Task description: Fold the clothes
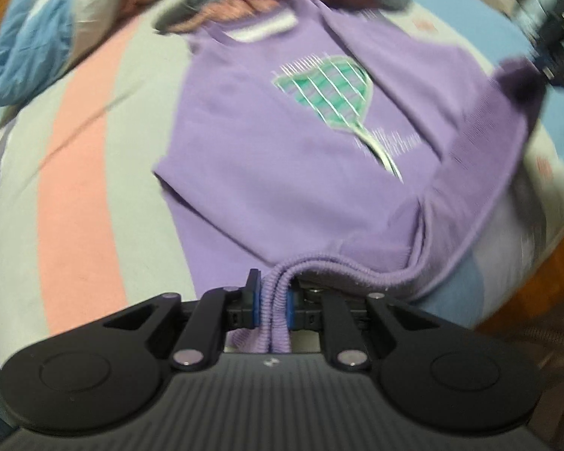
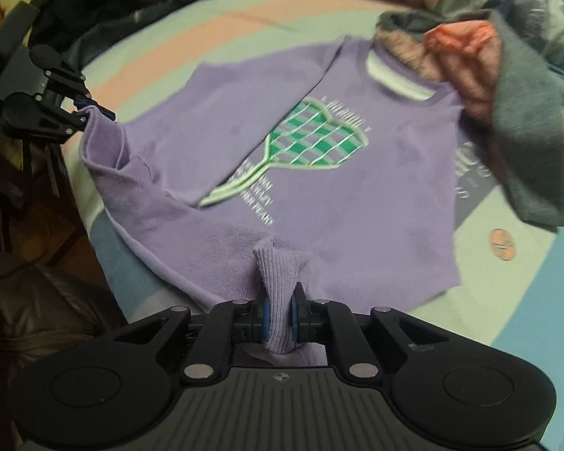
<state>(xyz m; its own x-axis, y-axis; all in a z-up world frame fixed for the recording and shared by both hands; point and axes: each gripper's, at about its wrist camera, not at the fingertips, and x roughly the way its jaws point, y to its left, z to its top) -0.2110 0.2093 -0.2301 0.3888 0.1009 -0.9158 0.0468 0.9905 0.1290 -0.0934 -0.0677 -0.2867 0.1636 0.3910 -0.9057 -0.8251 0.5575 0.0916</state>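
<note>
Here your left gripper (image 1: pixel 273 306) pinches the ribbed hem of the purple sweater (image 1: pixel 267 143), low in frame; your right gripper (image 2: pixel 280 319) clamps another ribbed hem fold. The sweater lies spread across the striped bedsheet (image 1: pixel 79 173), mid-frame.

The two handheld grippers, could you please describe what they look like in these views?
Both the left gripper and the right gripper are matte black, with a ribbed body, two round discs at the sides, angled linkage bars with silver pivot pins, and blue pads on the fingers. A small round mark sits at the body's centre. No cables or sleeves show.
</note>
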